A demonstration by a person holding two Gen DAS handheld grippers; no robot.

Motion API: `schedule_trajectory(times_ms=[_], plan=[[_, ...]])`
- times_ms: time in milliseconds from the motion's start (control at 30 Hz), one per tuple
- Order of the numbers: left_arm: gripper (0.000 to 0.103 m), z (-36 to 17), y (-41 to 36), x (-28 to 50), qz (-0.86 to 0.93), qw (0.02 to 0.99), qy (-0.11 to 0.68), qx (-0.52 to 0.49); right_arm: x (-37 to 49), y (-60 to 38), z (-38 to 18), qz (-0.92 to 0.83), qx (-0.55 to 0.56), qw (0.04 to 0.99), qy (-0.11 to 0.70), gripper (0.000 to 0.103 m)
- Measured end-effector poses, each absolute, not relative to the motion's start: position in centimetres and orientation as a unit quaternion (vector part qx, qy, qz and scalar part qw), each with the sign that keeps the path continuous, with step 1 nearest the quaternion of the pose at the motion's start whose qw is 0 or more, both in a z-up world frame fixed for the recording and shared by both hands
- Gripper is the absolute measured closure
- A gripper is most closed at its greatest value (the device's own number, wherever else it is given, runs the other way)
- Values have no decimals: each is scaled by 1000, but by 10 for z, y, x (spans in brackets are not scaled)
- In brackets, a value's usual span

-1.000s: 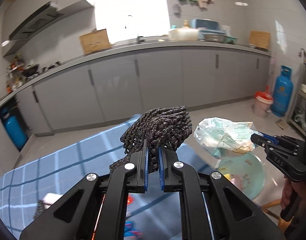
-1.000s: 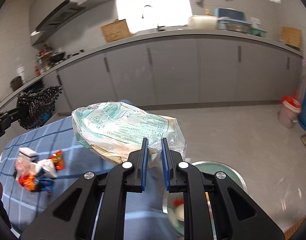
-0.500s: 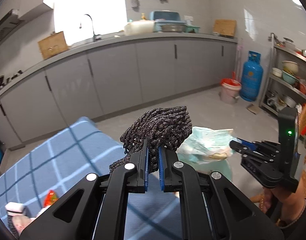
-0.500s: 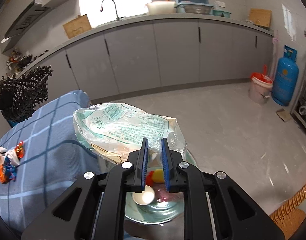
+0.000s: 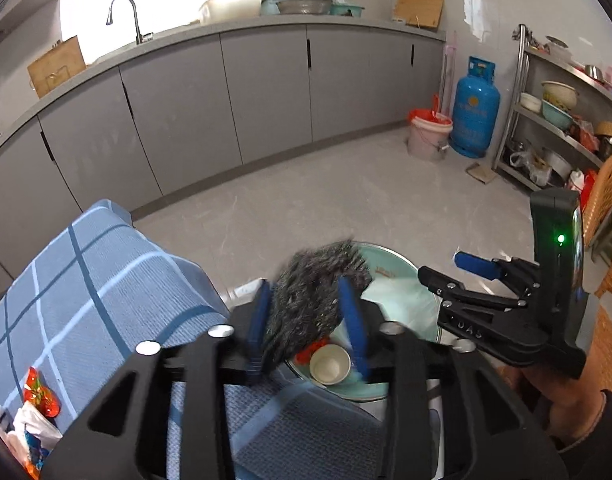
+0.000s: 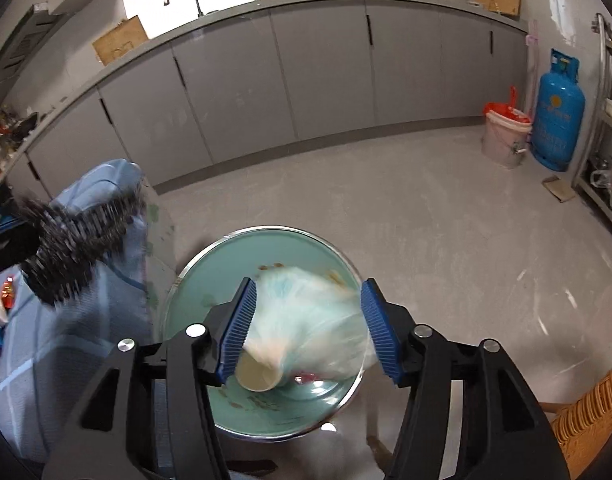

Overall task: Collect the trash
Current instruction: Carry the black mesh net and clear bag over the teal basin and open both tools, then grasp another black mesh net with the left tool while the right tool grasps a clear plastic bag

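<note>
With both jaws just opened, the left gripper (image 5: pixel 306 320) lets go the black mesh (image 5: pixel 311 300) and the right gripper (image 6: pixel 307 326) the plastic bag (image 6: pixel 306 320), seemingly loose though blurred, above the green basin (image 6: pixel 194 280); hold both hands centered over it.

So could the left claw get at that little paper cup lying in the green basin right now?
Probably not yet. The left claw hangs above the green basin, but the black mesh wad sits between its just-opened jaws, blocking the way down to the paper cup.
</note>
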State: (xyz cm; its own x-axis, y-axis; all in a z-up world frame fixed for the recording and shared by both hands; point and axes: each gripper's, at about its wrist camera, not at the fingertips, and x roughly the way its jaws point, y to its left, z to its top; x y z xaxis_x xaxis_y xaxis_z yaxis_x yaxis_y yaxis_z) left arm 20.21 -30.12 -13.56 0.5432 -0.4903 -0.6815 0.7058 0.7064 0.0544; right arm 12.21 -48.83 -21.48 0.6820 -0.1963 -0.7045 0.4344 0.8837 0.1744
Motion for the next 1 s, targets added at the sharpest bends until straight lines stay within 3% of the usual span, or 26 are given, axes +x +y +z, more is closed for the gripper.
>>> schedule_trajectory(times_ms=[67,300,433,467,833,1000], plan=[[56,-139,-301,204,-347,861,335,161,118,-490,-217,-181,171,900,358,38],[51,-137,-293,208,-341,865,334,157,108,-496,-211,-197,180,900,345,30],[26,-125,-277,209,-318,882,313,153,110,-492,-205,-189,179,903,343,27],[24,-121,-272,209,-311,886,308,151,110,-493,-204,-187,179,903,341,24],[11,-88,-174,212,-200,927,286,135,126,-438,-176,-125,156,923,329,23],[11,-78,-117,202,-133,944,269,140,142,-393,-159,-78,136,933,325,22]])
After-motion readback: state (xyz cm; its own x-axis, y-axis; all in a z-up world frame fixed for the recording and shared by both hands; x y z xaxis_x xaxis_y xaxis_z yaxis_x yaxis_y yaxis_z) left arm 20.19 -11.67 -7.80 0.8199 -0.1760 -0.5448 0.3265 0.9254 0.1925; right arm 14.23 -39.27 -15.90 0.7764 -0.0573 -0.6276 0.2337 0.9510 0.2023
